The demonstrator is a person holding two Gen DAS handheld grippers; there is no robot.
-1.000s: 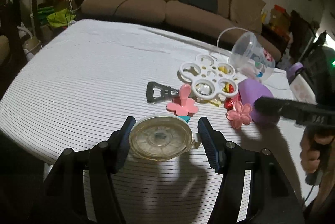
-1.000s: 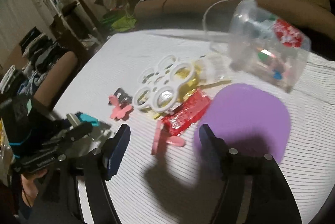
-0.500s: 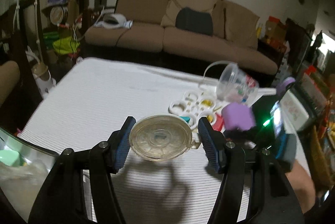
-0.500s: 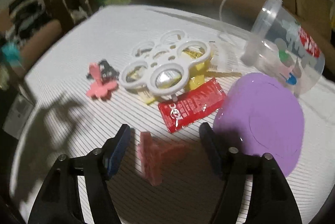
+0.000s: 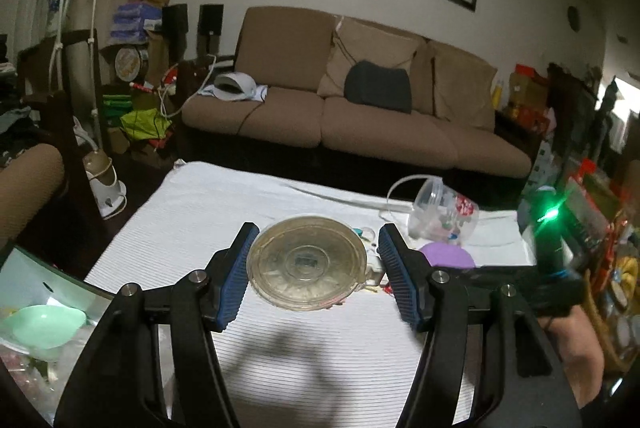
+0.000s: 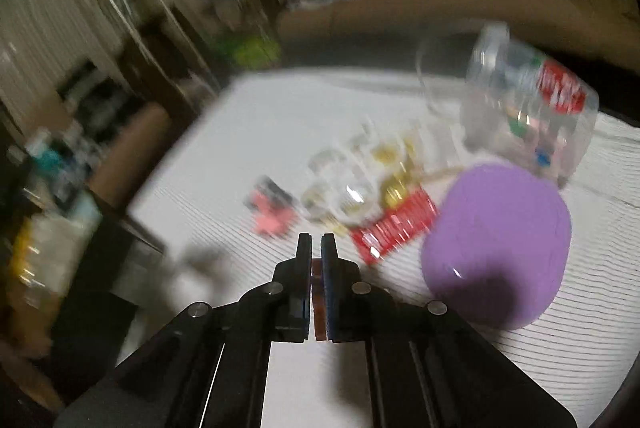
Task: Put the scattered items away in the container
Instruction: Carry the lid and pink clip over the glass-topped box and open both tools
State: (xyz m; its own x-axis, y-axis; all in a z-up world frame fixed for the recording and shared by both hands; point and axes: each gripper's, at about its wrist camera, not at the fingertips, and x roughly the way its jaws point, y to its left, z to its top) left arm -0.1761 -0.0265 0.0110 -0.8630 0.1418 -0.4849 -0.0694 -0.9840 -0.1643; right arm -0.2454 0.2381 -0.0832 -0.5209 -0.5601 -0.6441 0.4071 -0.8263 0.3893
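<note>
The left claw (image 5: 314, 270) holds a round, clear, yellowish lid (image 5: 307, 264) flat between its blue pads, its jaws standing about half apart with the disc filling the gap. It hangs above the counter (image 5: 224, 212), which is covered in white ribbed cloth. Beyond its right finger and a little ahead lies the clear plastic container (image 5: 442, 214), tipped on its side with its thin handle looped out toward the claw; small coloured bits sit inside it. Just ahead of that same finger a purple lid (image 5: 446, 254) lies on the cloth. Further right, the right claw's dark body shows a green light, with a person's hand (image 5: 576, 344) under it.

The right claw (image 6: 316, 248) has its jaws all but together, and a thin pinkish-brown sliver shows in the narrow slit between the pads; what it is cannot be told from this blurred view. Just ahead of its tips and to the right lies a red sachet (image 6: 394, 226), with the purple lid (image 6: 498, 244) beside it on the right. Ahead and slightly left sits a pink flower-shaped piece (image 6: 268, 218). A white ring-shaped holder (image 6: 340, 184) lies straight ahead, and the container (image 6: 528, 108) is ahead to the right.
</note>
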